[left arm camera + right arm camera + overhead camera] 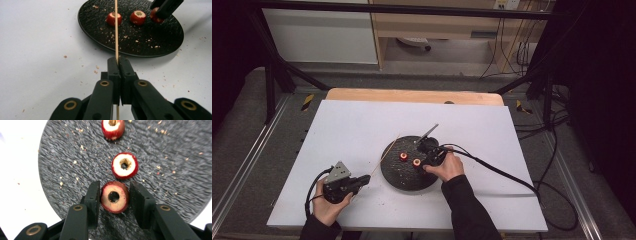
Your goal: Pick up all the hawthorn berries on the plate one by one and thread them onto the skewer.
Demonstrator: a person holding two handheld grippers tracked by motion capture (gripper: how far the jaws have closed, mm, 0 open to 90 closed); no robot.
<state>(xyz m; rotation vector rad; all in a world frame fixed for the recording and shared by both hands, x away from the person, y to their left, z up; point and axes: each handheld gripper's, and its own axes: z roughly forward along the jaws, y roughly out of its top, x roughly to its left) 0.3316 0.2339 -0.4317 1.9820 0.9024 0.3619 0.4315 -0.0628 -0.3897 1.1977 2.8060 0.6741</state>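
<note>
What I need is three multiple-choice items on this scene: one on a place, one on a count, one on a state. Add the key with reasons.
1. Where are the red fruit pieces?
A. on the black plate
B. on the white table
C. on the floor

2. How many fruit pieces are there?
A. two
B. three
C. five

3. What is the left gripper doing?
A. standing open
B. shut on a fruit piece
C. shut on the skewer

Key:
1. A, all lie within the plate's rim.
2. B, three cored pieces sit in a row, the nearest between the right gripper jaws.
3. C, its jaws are pressed together with the thin wooden skewer running out between them.
</note>
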